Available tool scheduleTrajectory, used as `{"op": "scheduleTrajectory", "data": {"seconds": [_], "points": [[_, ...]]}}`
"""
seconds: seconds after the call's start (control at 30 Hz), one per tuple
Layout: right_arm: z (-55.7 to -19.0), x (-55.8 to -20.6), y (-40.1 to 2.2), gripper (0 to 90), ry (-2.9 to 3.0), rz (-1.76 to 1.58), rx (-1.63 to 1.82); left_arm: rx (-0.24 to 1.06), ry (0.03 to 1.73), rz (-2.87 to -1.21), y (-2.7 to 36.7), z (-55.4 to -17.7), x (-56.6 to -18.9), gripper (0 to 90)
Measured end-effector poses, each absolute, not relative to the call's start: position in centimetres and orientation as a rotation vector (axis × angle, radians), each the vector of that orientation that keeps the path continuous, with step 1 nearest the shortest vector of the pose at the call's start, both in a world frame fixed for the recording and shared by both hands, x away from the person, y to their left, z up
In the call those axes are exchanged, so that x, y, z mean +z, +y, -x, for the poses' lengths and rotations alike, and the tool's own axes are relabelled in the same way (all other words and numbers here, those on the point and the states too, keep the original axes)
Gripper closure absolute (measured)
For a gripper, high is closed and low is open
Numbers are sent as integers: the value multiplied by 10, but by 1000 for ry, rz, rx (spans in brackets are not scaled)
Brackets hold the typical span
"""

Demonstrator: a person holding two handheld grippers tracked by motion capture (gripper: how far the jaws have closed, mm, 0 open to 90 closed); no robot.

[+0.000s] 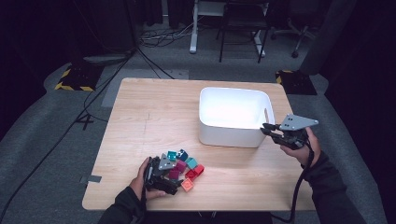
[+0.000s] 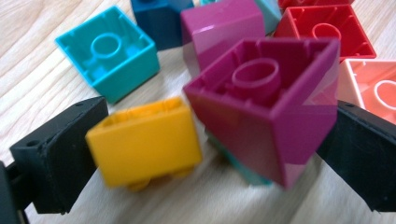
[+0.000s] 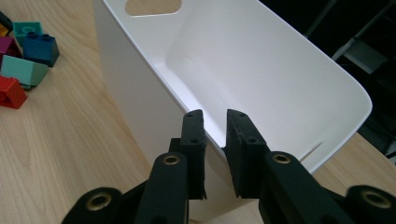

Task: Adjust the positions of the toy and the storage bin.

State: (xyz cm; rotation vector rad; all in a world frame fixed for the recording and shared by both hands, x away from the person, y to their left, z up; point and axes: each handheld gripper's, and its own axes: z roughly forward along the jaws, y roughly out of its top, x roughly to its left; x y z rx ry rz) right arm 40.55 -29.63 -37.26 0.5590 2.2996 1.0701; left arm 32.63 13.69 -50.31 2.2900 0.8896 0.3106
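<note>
Two grippers are at work. At the near left of the table point(image 1: 140, 116), the left gripper point(image 1: 173, 179) has its jaws spread wide around a yellow brick point(image 2: 144, 142) and a purple brick point(image 2: 271, 116) in the brick pile point(image 1: 184, 165). Right of that, the right gripper point(image 1: 266, 128) is clamped on the white bin point(image 1: 233, 116) rim.

We look down and forward from the high view onto the whole wooden table point(image 1: 140, 116). Our left gripper view sits close on the toy bricks point(image 2: 261, 102). Our right gripper view faces the white bin point(image 3: 261, 70) closely; both share bricks.
</note>
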Motion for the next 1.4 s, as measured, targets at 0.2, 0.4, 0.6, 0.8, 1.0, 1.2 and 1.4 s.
{"op": "scheduleTrajectory", "data": {"seconds": [0.2, 0.4, 0.6, 0.8, 1.0, 1.2, 1.4], "points": [[-401, -370, -302, 637, 2226, -629, 1117, 306, 878, -2294, 133, -329, -503, 3], [-394, -367, -313, 511, 2174, -695, 1171, 297, 888, -2297, 144, -325, -503, 3], [-393, -376, -329, 346, 2134, -765, 1189, 308, 909, -2281, 161, -320, -504, 3], [-398, -396, -335, 266, 2149, -864, 1222, 308, 886, -2288, 172, -327, -504, 2], [-408, -419, -327, 243, 2221, -904, 1196, 308, 873, -2296, 183, -333, -503, 3], [-414, -432, -315, 219, 2233, -923, 1179, 281, 872, -2299, 198, -330, -503, 3], [-414, -442, -315, 229, 2235, -954, 1209, 296, 855, -2309, 203, -335, -503, 4]]}}
